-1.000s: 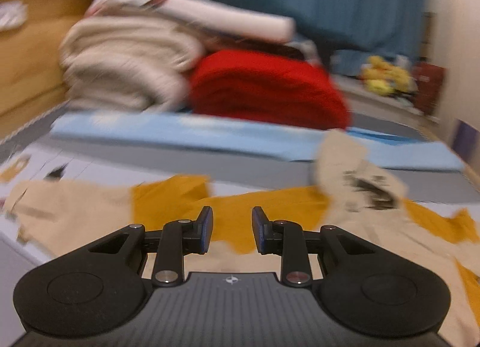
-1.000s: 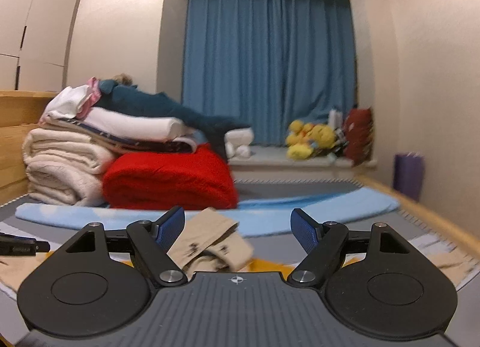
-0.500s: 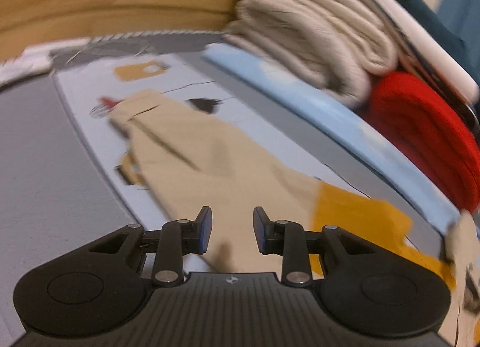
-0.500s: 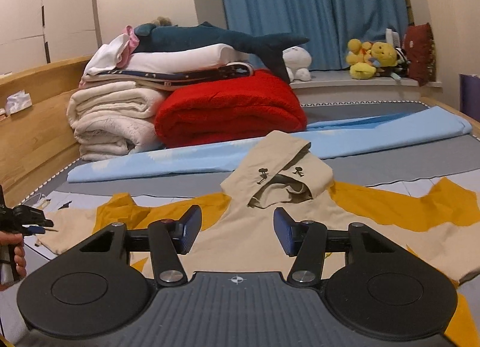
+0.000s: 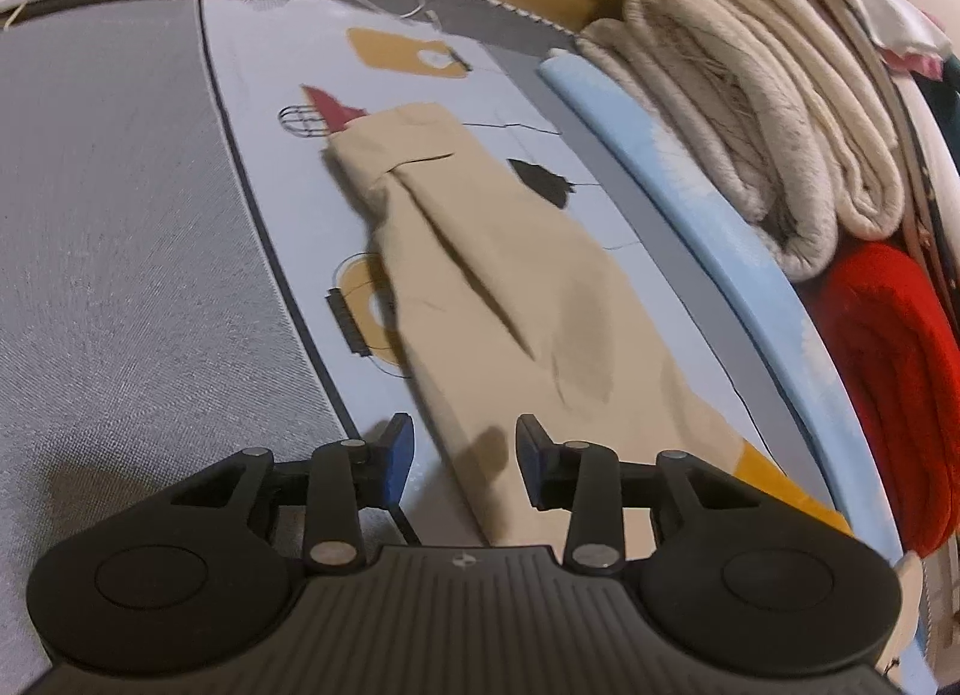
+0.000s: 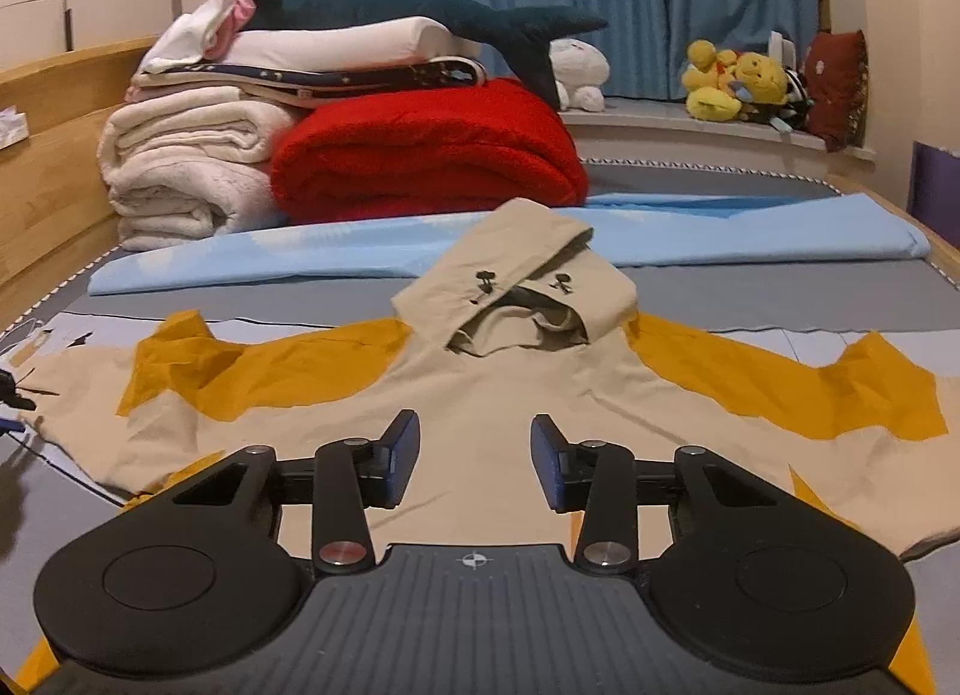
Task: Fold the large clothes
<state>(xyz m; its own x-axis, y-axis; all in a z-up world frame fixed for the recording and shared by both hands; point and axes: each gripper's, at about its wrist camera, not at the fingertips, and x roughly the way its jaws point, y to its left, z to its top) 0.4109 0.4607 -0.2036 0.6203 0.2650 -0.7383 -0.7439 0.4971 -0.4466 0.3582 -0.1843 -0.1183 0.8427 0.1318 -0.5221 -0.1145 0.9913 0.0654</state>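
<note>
No words, brand names or numbers can be read in either view. The only sign is a small white crosshair emblem, a circle crossed by two lines, printed on the ribbed black body of the left hand-held gripper [image 5: 461,470] and likewise of the right hand-held gripper [image 6: 474,468].

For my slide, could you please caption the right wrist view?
Open right gripper poised over a beige-and-mustard hooded jacket spread flat on the bed, folded blankets stacked behind.
</note>
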